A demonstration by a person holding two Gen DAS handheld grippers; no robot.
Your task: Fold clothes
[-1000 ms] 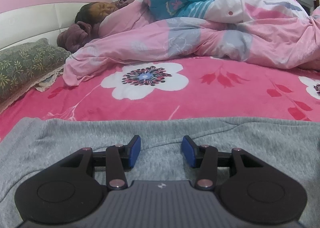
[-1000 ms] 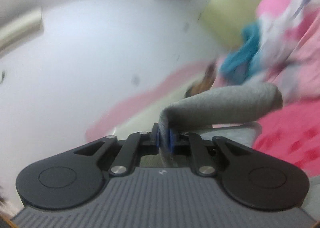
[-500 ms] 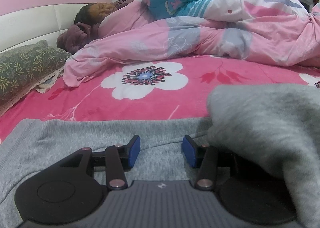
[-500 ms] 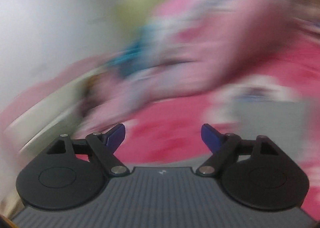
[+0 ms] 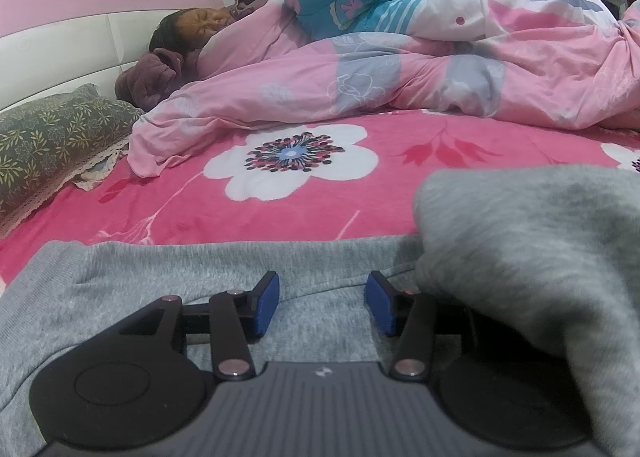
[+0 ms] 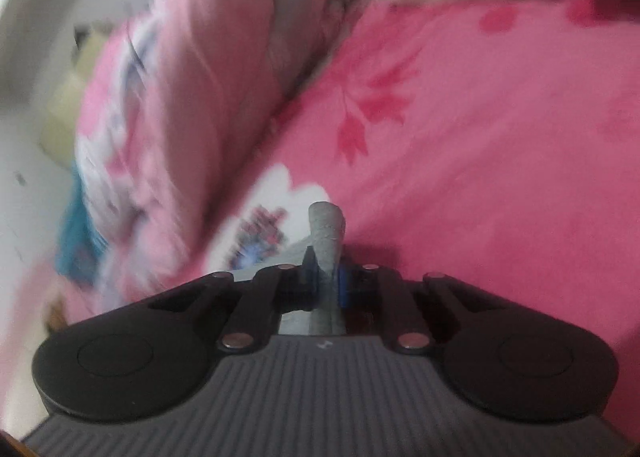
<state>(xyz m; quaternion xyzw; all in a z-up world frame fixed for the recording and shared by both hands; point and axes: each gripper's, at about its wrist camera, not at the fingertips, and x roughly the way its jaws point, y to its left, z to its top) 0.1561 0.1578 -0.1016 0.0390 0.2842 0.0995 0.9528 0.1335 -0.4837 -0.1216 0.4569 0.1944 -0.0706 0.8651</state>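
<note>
From my left wrist camera I get the sharp picture: the grey garment (image 5: pixel 208 277) lies spread across the near edge of the pink flowered bedsheet (image 5: pixel 400 193), with a thick fold of it heaped on the near right, draped over the right side of my left gripper (image 5: pixel 322 305). Farther back a person (image 5: pixel 188 29) lies under a pink quilt (image 5: pixel 360 85), and a leaf-patterned pillow (image 5: pixel 52 137) sits far left. My right wrist camera shows none of that clearly; it is blurred and tilted, giving only the sheet and smeared quilt. What it does show is my right gripper (image 6: pixel 329 281), whose jaws have just been closing and now pinch a narrow upright fold of the grey garment between the blue pads (image 6: pixel 343 285). My left gripper's jaws stand about half open above the flat cloth, nothing between the pads.
</note>
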